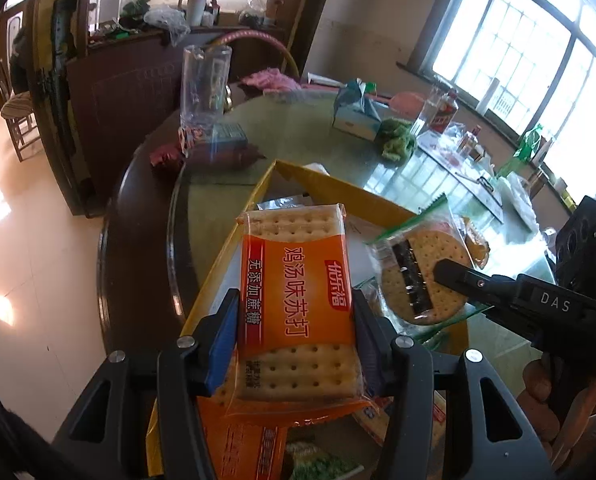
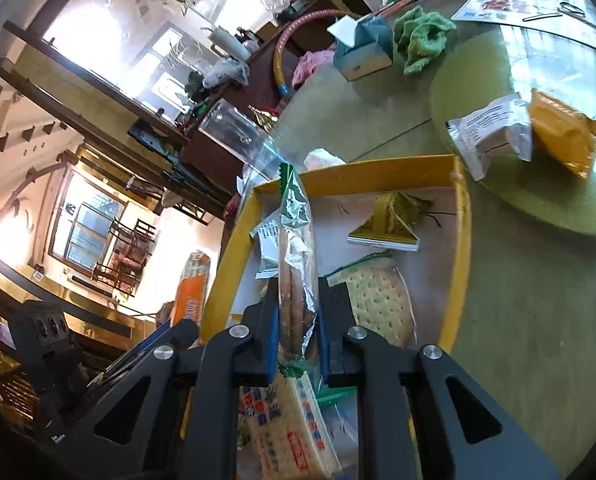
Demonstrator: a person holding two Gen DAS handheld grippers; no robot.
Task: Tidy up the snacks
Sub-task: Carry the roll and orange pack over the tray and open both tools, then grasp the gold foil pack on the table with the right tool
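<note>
An orange pack of square soda crackers (image 1: 298, 280) stands upright between the blue pads of my left gripper (image 1: 296, 320), which is shut on it above a yellow-rimmed tray (image 1: 338, 186). To its right, my right gripper (image 1: 444, 270) is shut on a round cracker pack with green-edged wrap (image 1: 414, 264). The right wrist view shows that round pack (image 2: 298, 280) edge-on in my right gripper (image 2: 298, 336), over the yellow tray (image 2: 378, 170). Inside the tray lie another round cracker pack (image 2: 378, 300), a green-and-yellow wedge pack (image 2: 390, 220) and a printed cracker pack (image 2: 290, 432).
A white packet (image 2: 494, 136) and an orange-yellow packet (image 2: 562, 136) lie on the glass turntable (image 2: 538, 200) beyond the tray. A tissue box (image 2: 362, 48), a green cloth (image 2: 422, 36) and a clear jar (image 1: 204, 84) stand farther back. The table's dark rim (image 1: 138, 240) runs along the left.
</note>
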